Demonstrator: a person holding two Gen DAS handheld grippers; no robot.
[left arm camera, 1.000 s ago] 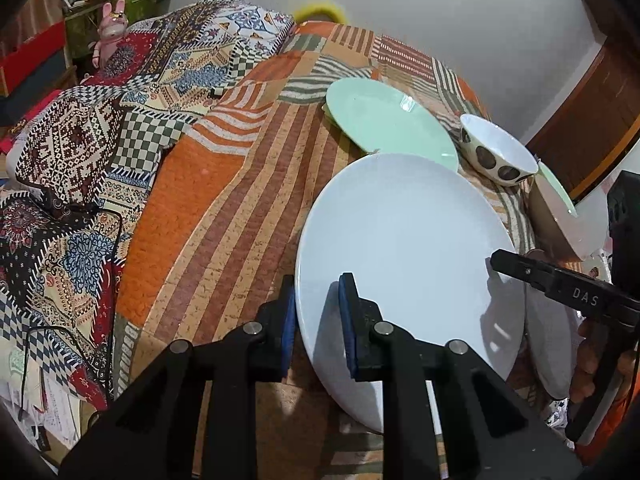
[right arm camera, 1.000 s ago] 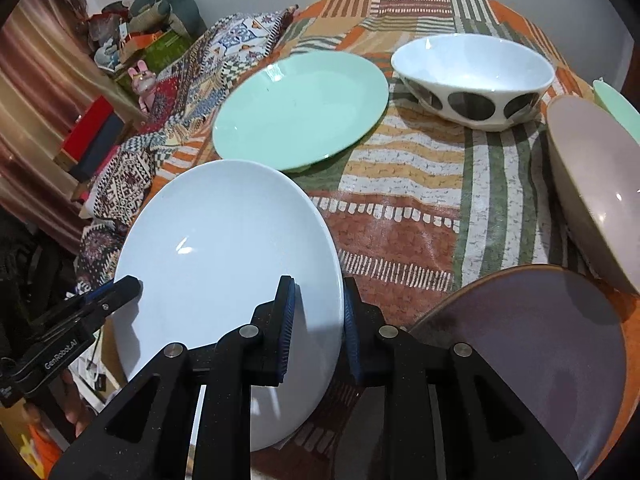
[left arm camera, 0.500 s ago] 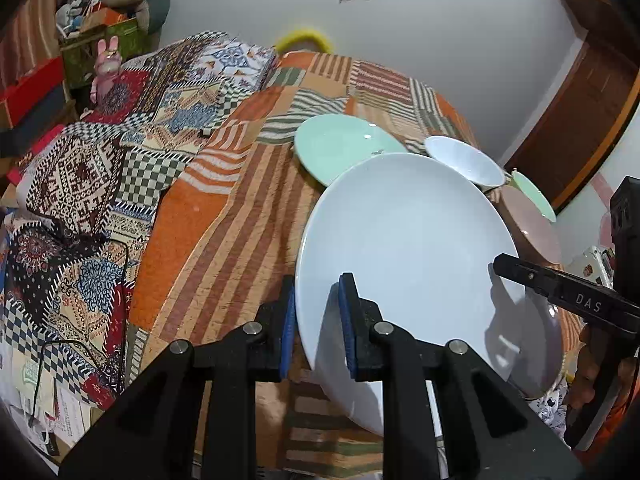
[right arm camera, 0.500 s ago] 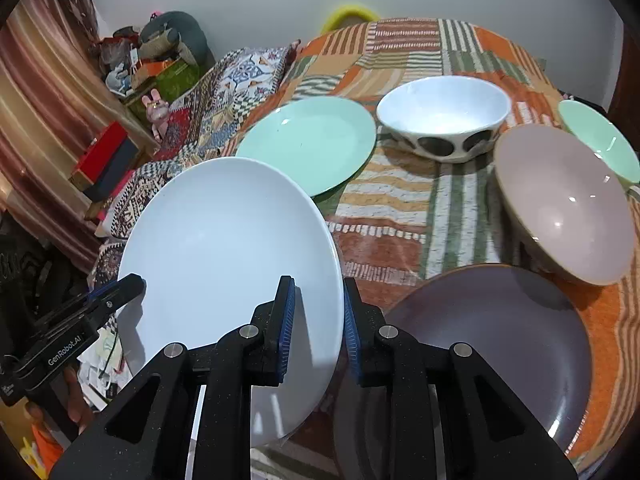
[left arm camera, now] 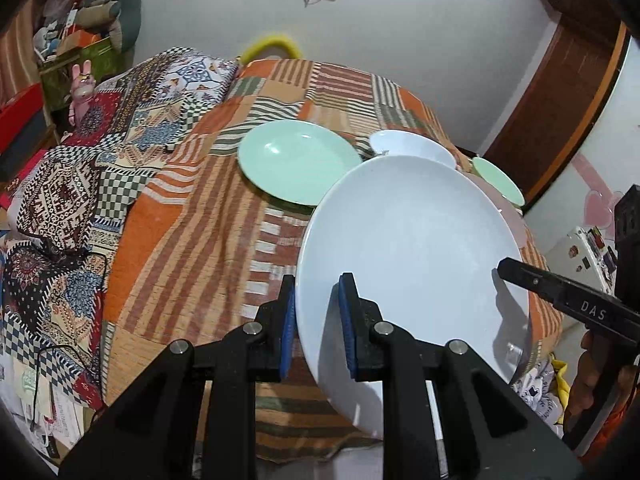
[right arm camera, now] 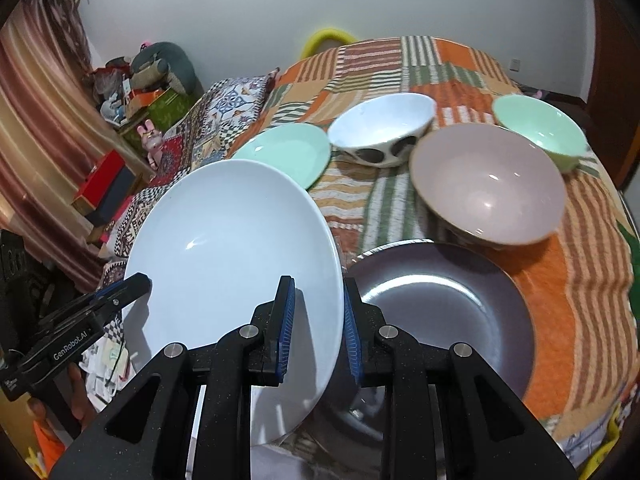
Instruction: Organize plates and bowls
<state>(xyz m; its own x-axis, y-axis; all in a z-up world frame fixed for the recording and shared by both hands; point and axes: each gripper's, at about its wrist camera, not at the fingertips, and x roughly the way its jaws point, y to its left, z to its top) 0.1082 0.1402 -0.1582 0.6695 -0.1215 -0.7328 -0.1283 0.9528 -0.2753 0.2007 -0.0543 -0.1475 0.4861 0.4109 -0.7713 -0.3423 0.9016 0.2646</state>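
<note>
A large white plate [left arm camera: 412, 248] is held in the air above the table by both grippers. My left gripper [left arm camera: 316, 320] is shut on its left rim. My right gripper [right arm camera: 318, 324] is shut on its right rim, and the plate [right arm camera: 236, 248] shows tilted in that view. On the table lie a mint green plate [left arm camera: 296, 166] [right arm camera: 284, 152], a white bowl with dark spots [right arm camera: 382, 132], a pinkish-grey bowl [right arm camera: 488, 188], a small mint bowl [right arm camera: 538, 130] and a dark purple plate [right arm camera: 444, 316] right of the white plate.
The table carries an orange striped patchwork cloth [left arm camera: 192, 240]. A bed with patterned blankets [left arm camera: 60, 184] lies to the left. A wooden door [left arm camera: 560, 92] stands at the right, and a yellow chair back [left arm camera: 272, 46] is at the far edge.
Both grippers have lifted the white plate higher off the table; the table and dishes now sit lower and farther in both views. The grip has not changed.
</note>
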